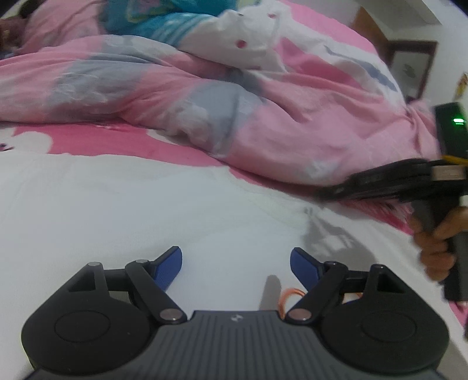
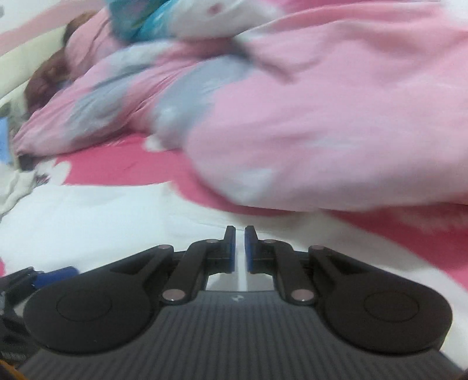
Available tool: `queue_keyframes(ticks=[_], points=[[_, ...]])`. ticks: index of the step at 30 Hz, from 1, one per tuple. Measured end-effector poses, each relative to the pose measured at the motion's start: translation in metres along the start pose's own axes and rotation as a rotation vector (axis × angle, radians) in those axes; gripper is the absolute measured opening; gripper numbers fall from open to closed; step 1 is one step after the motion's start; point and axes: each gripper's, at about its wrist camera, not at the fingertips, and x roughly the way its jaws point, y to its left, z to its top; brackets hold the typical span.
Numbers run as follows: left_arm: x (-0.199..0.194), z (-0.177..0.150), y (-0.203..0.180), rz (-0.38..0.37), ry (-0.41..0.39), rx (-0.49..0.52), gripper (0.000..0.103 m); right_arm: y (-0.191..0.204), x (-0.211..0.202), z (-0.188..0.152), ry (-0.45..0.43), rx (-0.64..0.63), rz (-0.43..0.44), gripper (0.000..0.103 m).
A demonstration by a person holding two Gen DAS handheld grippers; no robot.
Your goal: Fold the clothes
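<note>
A white garment (image 1: 117,210) lies spread flat on the bed and fills the near half of both views (image 2: 102,222). My left gripper (image 1: 236,263) hovers low over it, jaws wide open with nothing between the blue pads (image 1: 169,264). In the right wrist view one of its pads (image 2: 55,275) shows at the lower left. My right gripper (image 2: 239,248) sits at the garment's far right edge, its pads nearly together with a thin white strip between them. The left wrist view shows its blurred fingers (image 1: 345,187) and the hand (image 1: 433,245) holding it.
A bulky pink and grey quilt (image 1: 263,122) lies heaped across the bed just beyond the garment (image 2: 336,125). White dotted cloth (image 1: 251,38) and blue fabric (image 1: 152,20) rest on it. The sheet (image 1: 102,140) is pink. Dark wooden furniture (image 1: 412,64) stands far right. An orange cord (image 1: 292,295) loops under my left gripper.
</note>
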Motion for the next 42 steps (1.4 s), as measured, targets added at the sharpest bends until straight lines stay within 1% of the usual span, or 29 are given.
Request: queue_keyframes(ticks=[2, 3, 4, 5, 9, 11, 12, 13, 14, 17, 18, 19, 20, 22, 23, 26, 27, 28, 31, 33, 36, 38, 40, 42], points=[[-0.001, 0.002, 0.005, 0.015, -0.011, -0.027, 0.082, 0.016, 0.034, 0.008, 0.068, -0.018, 0.016, 0.006], [-0.001, 0.002, 0.007, 0.016, -0.013, -0.035, 0.082, 0.022, 0.05, 0.011, 0.092, -0.024, 0.0, 0.004], [0.0, 0.002, 0.008, 0.015, -0.015, -0.037, 0.082, 0.023, 0.059, 0.012, 0.073, -0.033, -0.03, 0.0], [0.0, 0.001, 0.008, 0.013, -0.016, -0.038, 0.082, 0.023, 0.062, 0.012, 0.04, -0.049, -0.047, 0.0], [-0.002, 0.001, 0.01, 0.007, -0.02, -0.04, 0.082, 0.019, 0.081, 0.033, 0.025, 0.039, -0.099, 0.0], [-0.002, 0.001, 0.01, 0.01, -0.021, -0.043, 0.082, 0.016, 0.063, 0.039, 0.01, 0.083, -0.078, 0.002], [-0.002, 0.001, 0.01, 0.014, -0.02, -0.042, 0.082, 0.013, 0.049, 0.04, -0.006, 0.115, -0.051, 0.003], [-0.002, 0.001, 0.01, 0.017, -0.02, -0.042, 0.082, 0.012, 0.034, 0.04, -0.014, 0.13, -0.023, 0.003], [-0.002, 0.001, 0.009, 0.021, -0.019, -0.041, 0.082, 0.013, 0.022, 0.037, -0.01, 0.116, -0.004, 0.003], [-0.001, 0.001, 0.008, 0.032, -0.018, -0.039, 0.082, 0.024, 0.016, 0.027, 0.067, 0.05, 0.04, 0.004], [-0.001, 0.001, 0.009, 0.03, -0.019, -0.04, 0.082, 0.031, 0.034, 0.026, 0.094, 0.044, 0.024, 0.004], [-0.001, 0.001, 0.009, 0.028, -0.019, -0.042, 0.082, 0.039, 0.054, 0.026, 0.121, 0.039, 0.005, 0.002], [-0.001, 0.001, 0.01, 0.026, -0.02, -0.044, 0.082, 0.041, 0.067, 0.023, 0.116, 0.042, -0.013, 0.0], [0.0, 0.001, 0.011, 0.021, -0.019, -0.051, 0.082, 0.036, 0.075, 0.031, 0.024, 0.095, -0.028, 0.001], [0.0, 0.0, 0.012, 0.02, -0.02, -0.052, 0.083, 0.031, 0.075, 0.036, 0.004, 0.136, -0.042, 0.001], [0.0, 0.0, 0.011, 0.02, -0.019, -0.05, 0.083, 0.011, 0.053, 0.034, -0.025, 0.266, -0.063, 0.003], [0.0, 0.0, 0.011, 0.02, -0.019, -0.049, 0.083, 0.004, 0.035, 0.028, -0.04, 0.292, -0.055, 0.004], [0.0, 0.0, 0.012, 0.02, -0.019, -0.05, 0.083, -0.003, 0.016, 0.022, -0.055, 0.317, -0.045, 0.005], [-0.002, 0.001, 0.011, 0.016, -0.025, -0.053, 0.083, -0.038, -0.06, -0.003, -0.098, 0.381, -0.046, 0.009], [-0.004, 0.003, 0.01, 0.012, -0.03, -0.053, 0.083, -0.069, -0.108, -0.019, -0.119, 0.411, -0.103, 0.012], [-0.003, 0.002, 0.009, 0.015, -0.025, -0.045, 0.083, -0.112, -0.136, -0.038, -0.087, 0.442, -0.22, 0.014], [-0.002, 0.002, 0.008, 0.017, -0.022, -0.04, 0.083, -0.14, -0.154, -0.051, -0.065, 0.462, -0.298, 0.014], [-0.002, 0.001, 0.007, 0.018, -0.019, -0.034, 0.083, -0.155, -0.147, -0.055, -0.041, 0.48, -0.288, 0.014], [-0.001, 0.001, 0.006, 0.02, -0.016, -0.029, 0.083, -0.157, -0.123, -0.048, -0.002, 0.47, -0.258, 0.014]])
